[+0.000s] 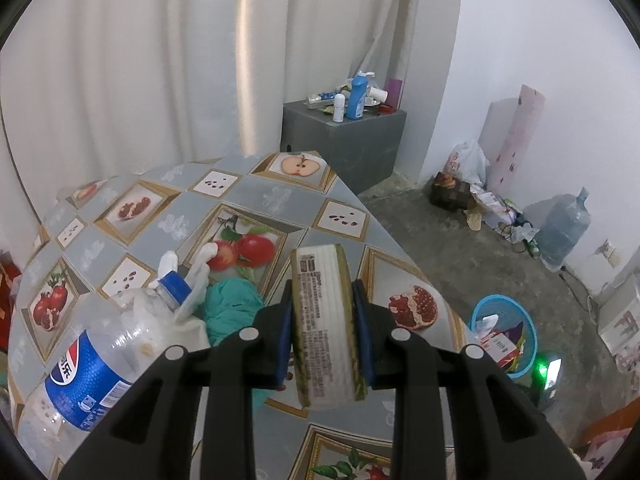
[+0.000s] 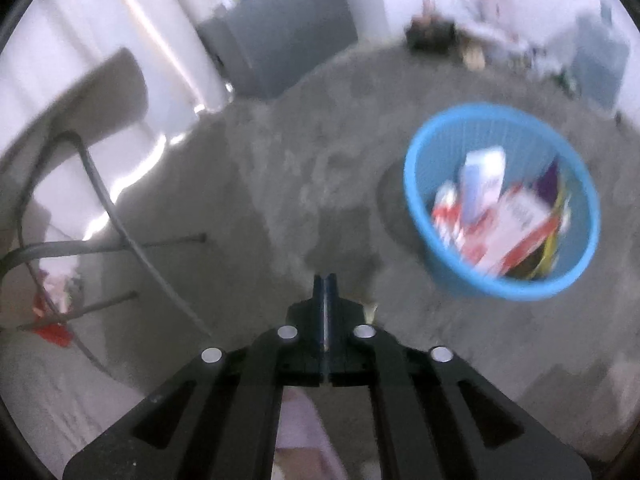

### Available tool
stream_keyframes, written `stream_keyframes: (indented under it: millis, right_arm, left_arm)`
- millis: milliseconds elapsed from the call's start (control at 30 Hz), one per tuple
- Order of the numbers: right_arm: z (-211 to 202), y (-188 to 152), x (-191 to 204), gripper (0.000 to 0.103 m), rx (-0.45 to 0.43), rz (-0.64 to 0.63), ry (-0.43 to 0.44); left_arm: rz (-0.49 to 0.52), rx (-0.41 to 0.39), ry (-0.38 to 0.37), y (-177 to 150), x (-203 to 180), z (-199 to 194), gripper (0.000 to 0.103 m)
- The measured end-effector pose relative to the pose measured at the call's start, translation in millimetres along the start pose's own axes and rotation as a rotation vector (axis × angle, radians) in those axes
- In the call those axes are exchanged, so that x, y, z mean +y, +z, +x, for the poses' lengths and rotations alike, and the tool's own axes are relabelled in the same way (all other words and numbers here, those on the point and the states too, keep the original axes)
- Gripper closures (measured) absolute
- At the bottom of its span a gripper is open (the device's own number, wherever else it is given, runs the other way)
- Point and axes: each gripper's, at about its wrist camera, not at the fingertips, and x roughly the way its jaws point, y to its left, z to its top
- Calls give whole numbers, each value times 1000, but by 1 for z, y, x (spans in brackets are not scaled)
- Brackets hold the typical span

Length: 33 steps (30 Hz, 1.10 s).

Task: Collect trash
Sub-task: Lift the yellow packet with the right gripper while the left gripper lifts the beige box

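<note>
My left gripper (image 1: pixel 323 312) clamps a flattened white packet (image 1: pixel 326 320) between its blue pads, holding it above the table (image 1: pixel 276 196) with the fruit-pattern cloth. Just left of it lie a teal rag (image 1: pixel 230 306) and an empty cola bottle (image 1: pixel 100 352). My right gripper (image 2: pixel 326 280) hangs over the bare concrete floor (image 2: pixel 280 184), its jaws all but together with only a sliver between them and nothing in them. The blue basket (image 2: pixel 416 184), already holding cartons and wrappers, stands on the floor ahead to the right.
</note>
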Motion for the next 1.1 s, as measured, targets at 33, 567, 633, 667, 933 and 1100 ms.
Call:
stream_keyframes:
  millis: [33,567,633,667,933,1100]
  right_arm:
    - [12,-4,1,83,30,-1,-4]
    - [271,-39,-28,22,437,233,-151]
    - [285,-40,-23,18,453,221,-164]
    - [287,-40,-19,13,436,204,-164]
    - [302,-49,12,17,430,67,-311]
    - [289,-59,8,50,392,77,-327]
  left_arm:
    - [2,6,3,-1,0,2,77]
    - [-22,125,20,5,23,47,77]
    - [-21,134,17,5,24,49,77]
    - [-20,141,16,5,24,51,77]
    - [-27,160,12,3,27,55,77]
    - [-26,153,15,1,27,54,77]
